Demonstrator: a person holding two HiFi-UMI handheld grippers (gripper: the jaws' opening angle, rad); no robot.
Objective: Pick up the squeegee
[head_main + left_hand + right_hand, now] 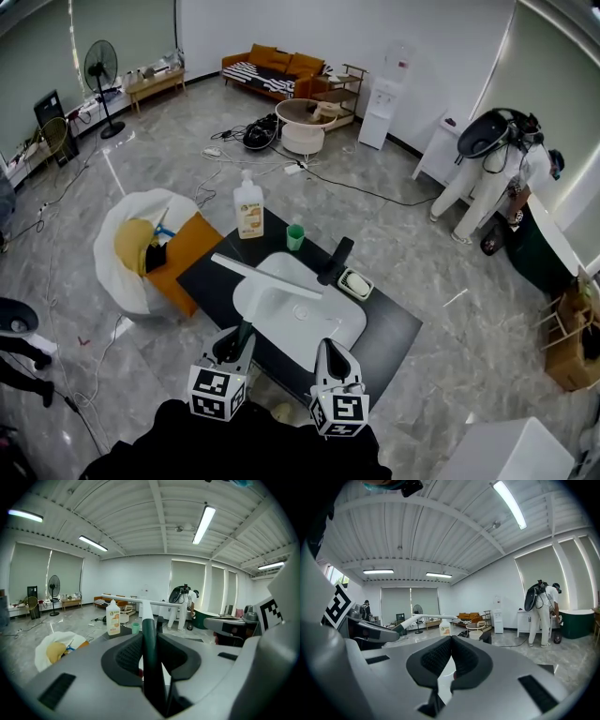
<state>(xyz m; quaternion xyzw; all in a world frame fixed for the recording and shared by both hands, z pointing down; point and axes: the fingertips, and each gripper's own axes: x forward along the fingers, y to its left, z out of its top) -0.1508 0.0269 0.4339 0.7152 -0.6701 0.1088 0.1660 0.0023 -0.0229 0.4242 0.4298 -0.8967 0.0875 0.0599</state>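
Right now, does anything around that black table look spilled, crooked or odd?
Nothing spilled. The long white squeegee with a dark green handle hangs tilted over the white basin, clamped in the left gripper. Loose black cables sprawl across the grey floor behind.

Floor (403, 234): polished grey marble-look tile, cables (234, 141) strewn across it.
Walls (450, 47): white.
Far wall: orange sofa (272, 66), white water dispenser (382, 112).
Left wall: pedestal fan (101, 70), low wooden bench (155, 84).
Ceiling (154, 531): white, ribbed, with lit strip lights (204, 524).
Windows (187, 578): covered by pale blinds.
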